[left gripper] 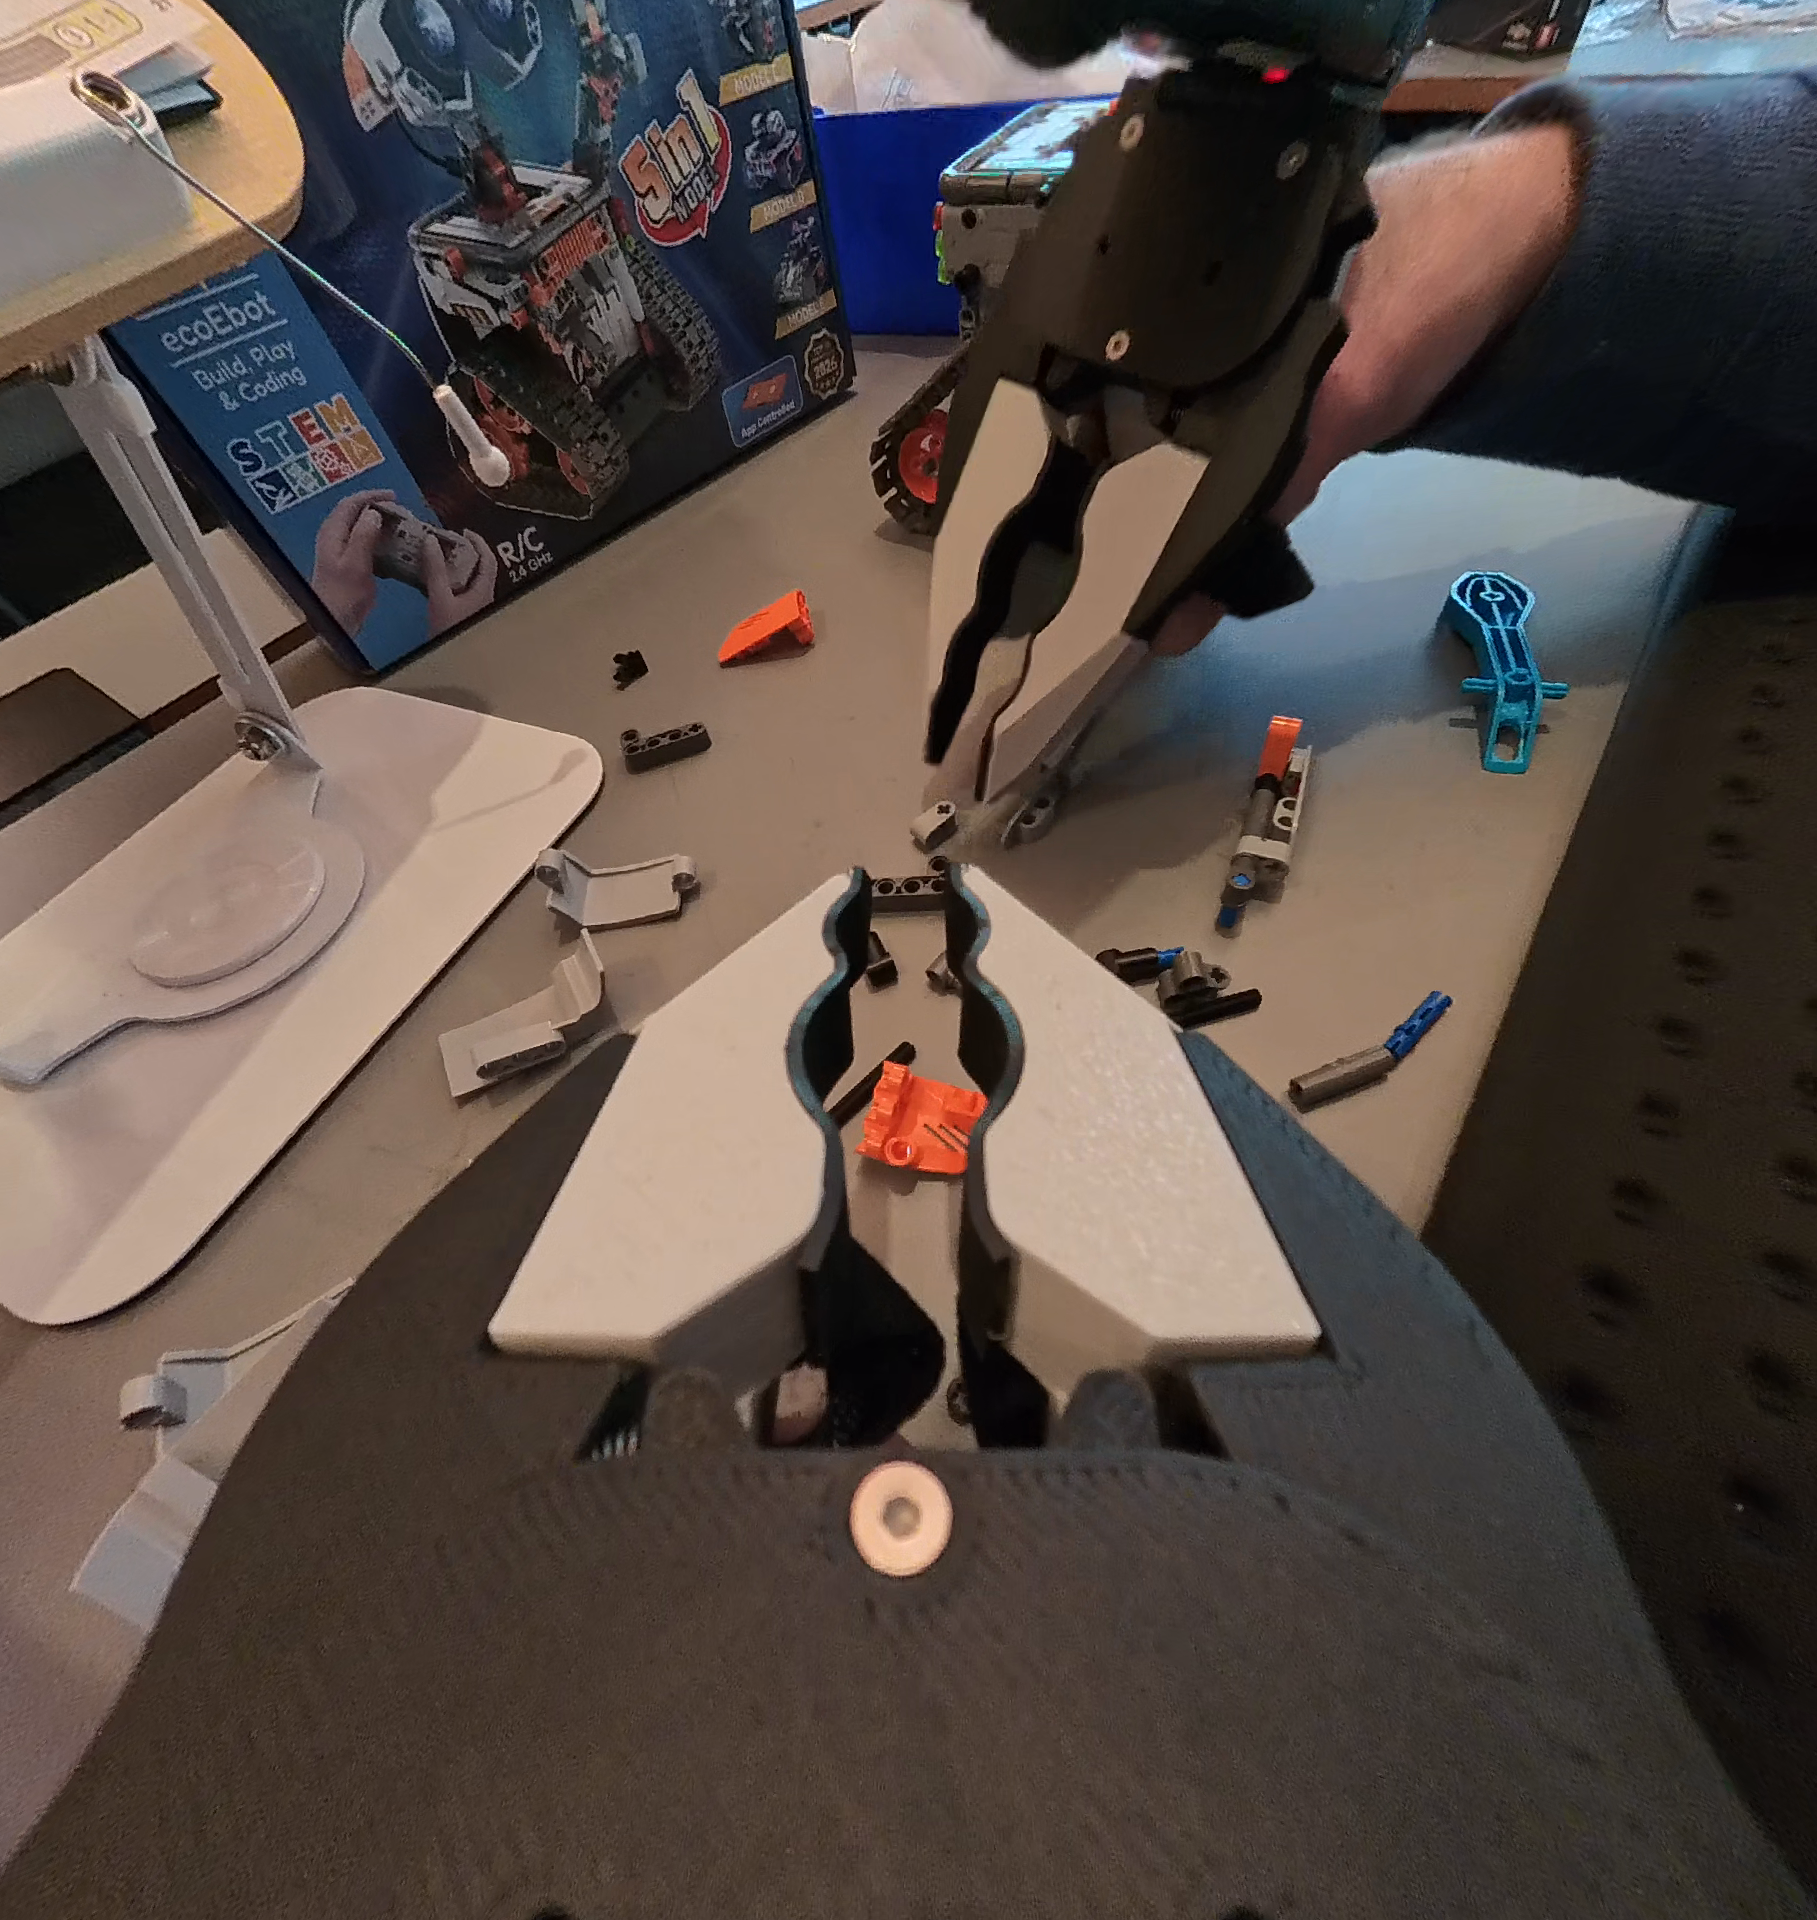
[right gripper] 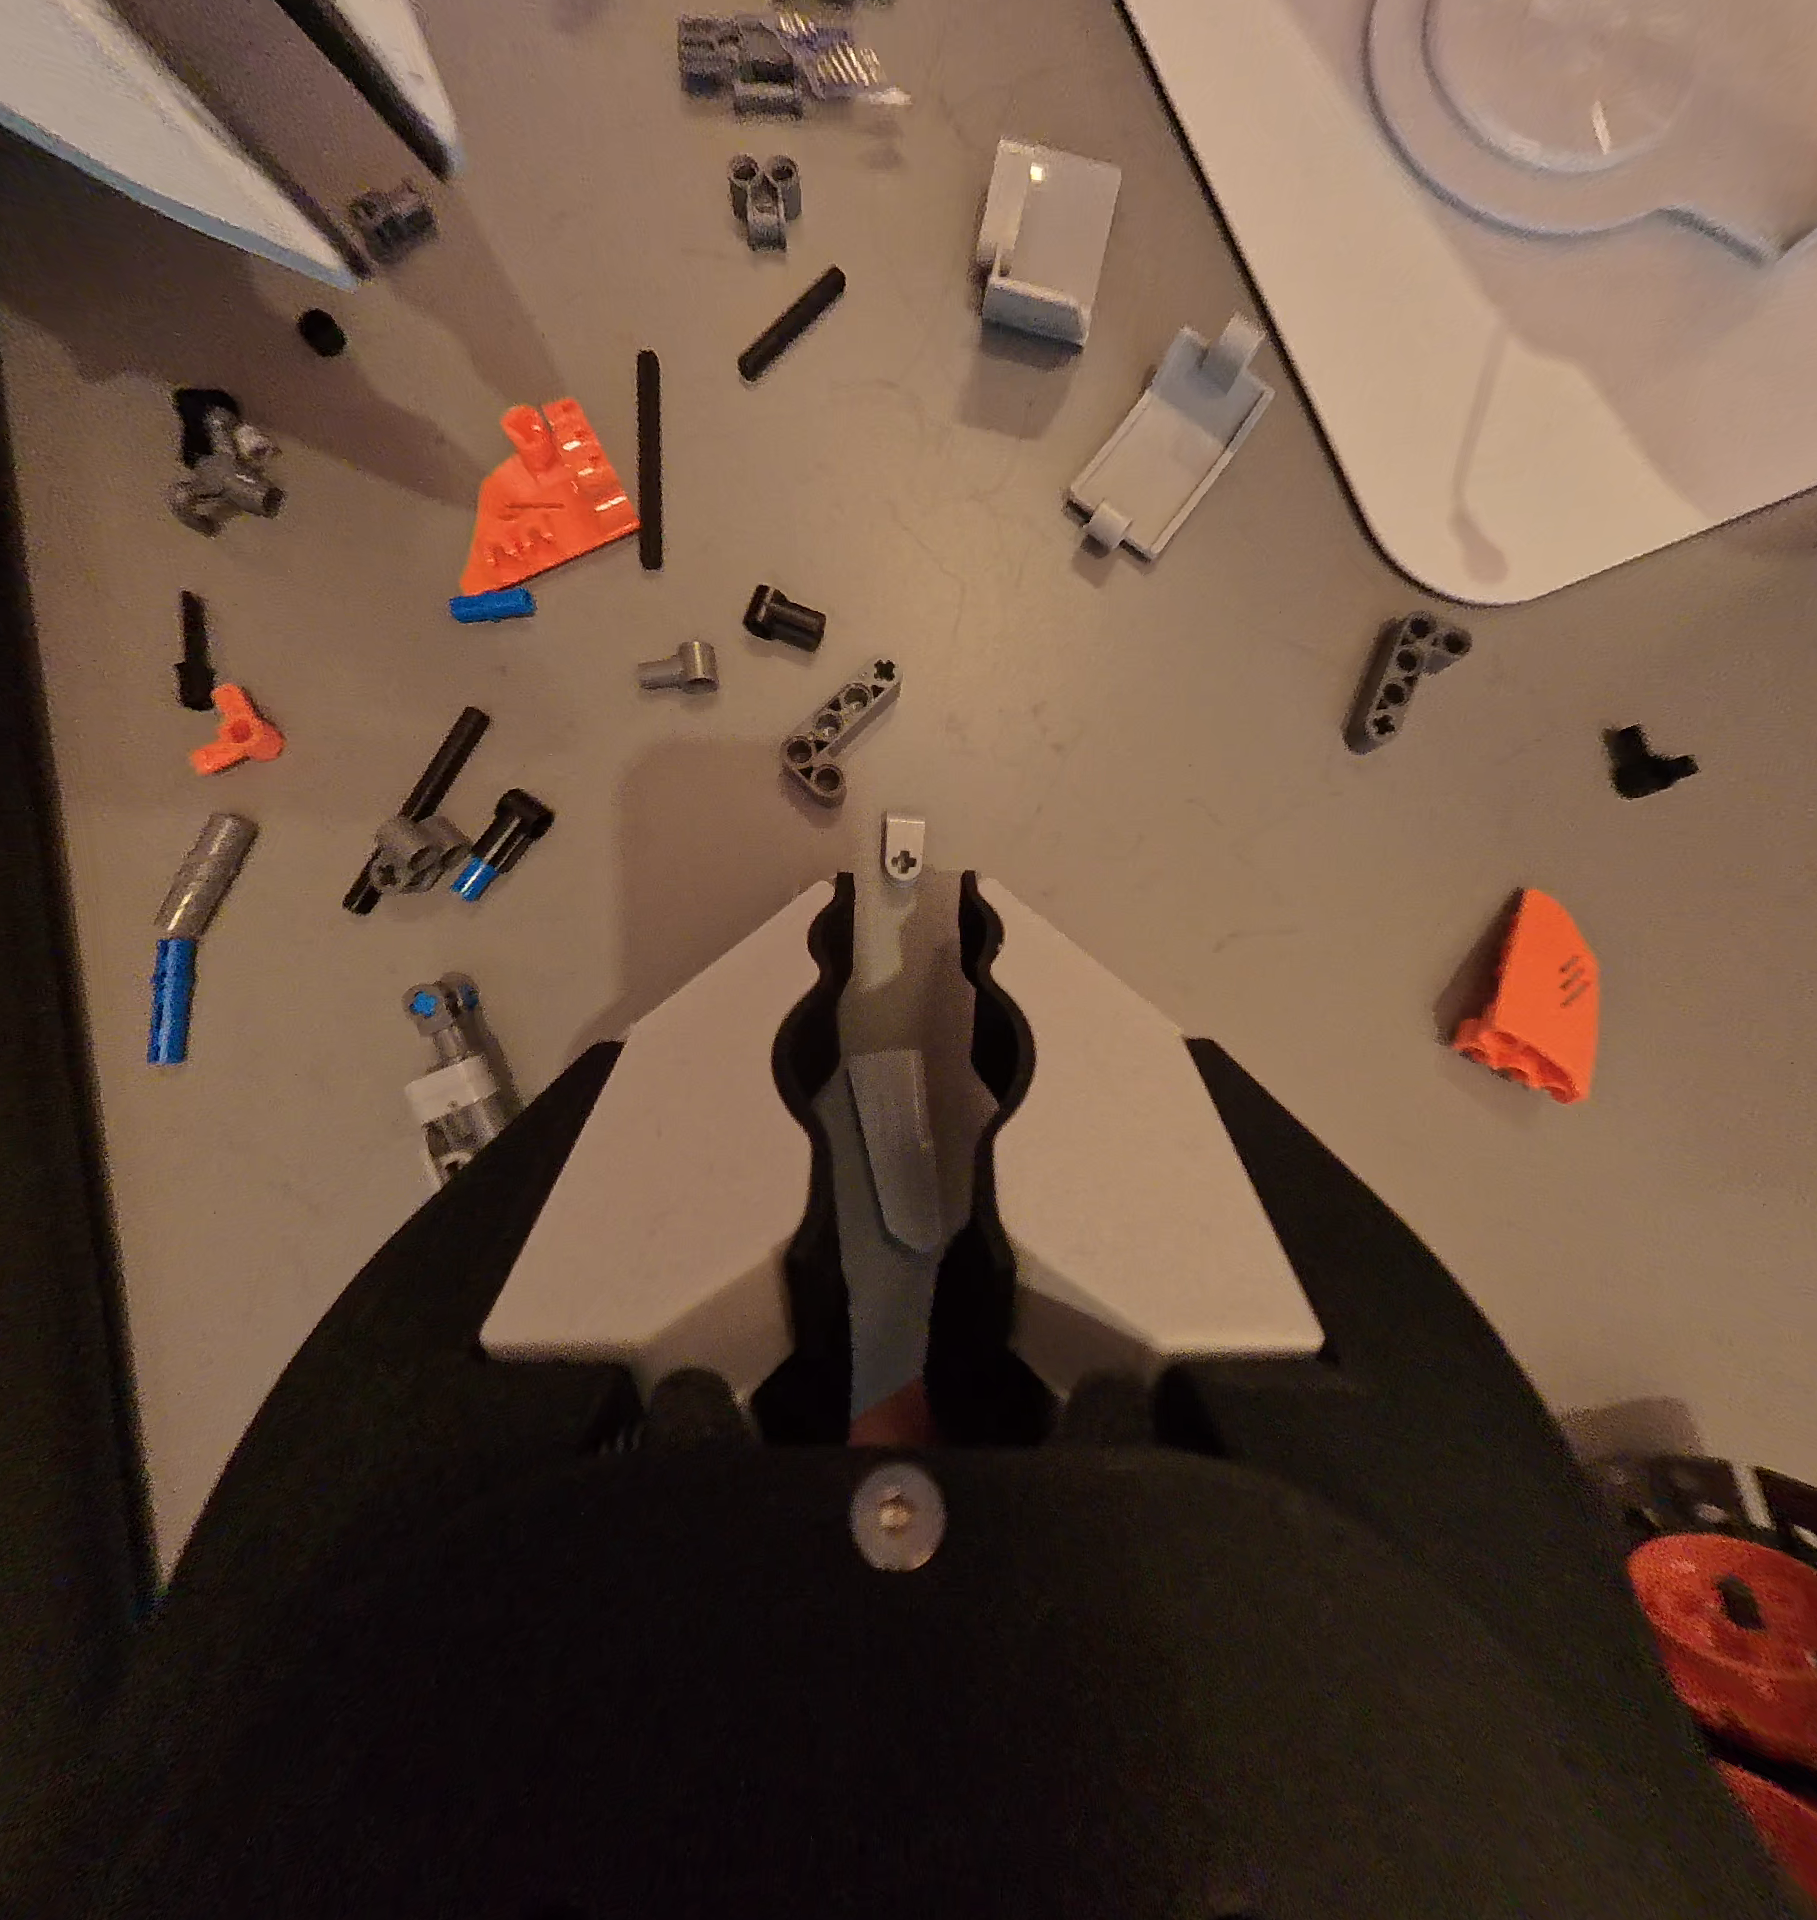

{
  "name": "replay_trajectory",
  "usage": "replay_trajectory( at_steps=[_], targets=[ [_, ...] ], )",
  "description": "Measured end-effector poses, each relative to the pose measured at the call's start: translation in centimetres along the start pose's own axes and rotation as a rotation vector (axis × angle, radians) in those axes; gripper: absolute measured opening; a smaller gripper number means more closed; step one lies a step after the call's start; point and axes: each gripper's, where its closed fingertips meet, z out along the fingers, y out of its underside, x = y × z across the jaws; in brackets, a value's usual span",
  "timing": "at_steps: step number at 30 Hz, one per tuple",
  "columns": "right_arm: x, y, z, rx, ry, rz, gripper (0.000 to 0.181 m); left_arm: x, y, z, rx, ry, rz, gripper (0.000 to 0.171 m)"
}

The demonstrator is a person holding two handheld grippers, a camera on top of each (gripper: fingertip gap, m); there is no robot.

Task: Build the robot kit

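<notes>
My right gripper hangs over the table, jaws pinching a long grey beam, its tip just beside a dark grey angled beam. My left gripper hovers nearby, jaws spread above an orange panel.

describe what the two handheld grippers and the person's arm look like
Both grippers, left and right, have black ribbed printed bodies, white wedge-shaped fingers with wavy black inner pads, and a silver screw at the centre. The arm wears a dark blue-grey sleeve and a black fingerless glove.
</notes>
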Motion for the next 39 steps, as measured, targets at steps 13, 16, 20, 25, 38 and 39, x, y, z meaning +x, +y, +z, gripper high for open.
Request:
replay_trajectory(
  at_steps=[13, 16, 20, 25, 38, 39],
  targets=[
    [-7.2, -0.7, -2.5, 0.031, -0.208, -0.234, 0.017, 0.1, 1.1, 0.5, -0.067, 0.013, 0.001, 0.013],
    [-8.4, -0.3, -1.8, -0.012, -0.22, -0.286, 0.018, 0.3, 1.5, 0.5, -0.088, 0.02, -0.001, 0.013],
    [-5.3, 0.1, -2.6, -0.012, -0.118, -0.23, 0.017, 0.4, 2.0, 0.6, -0.11, 0.026, 0.002, 0.013],
    [-1.7, 1.6, -4.2, -0.063, -0.005, -0.186, 0.018, 0.4, 2.2, 0.6, -0.125, 0.017, 0.01, 0.013],
    [-2.3, 2.5, -1.0, -0.107, -0.017, -0.228, 0.004, 0.7, 2.4, 0.8, -0.136, 0.016, 0.025, 0.013],
    [-2.5, 2.4, -1.0, -0.1, -0.027, -0.222, 0.004, 0.7, 2.4, 0.8, -0.136, 0.017, 0.025, 0.013]
  ],
)
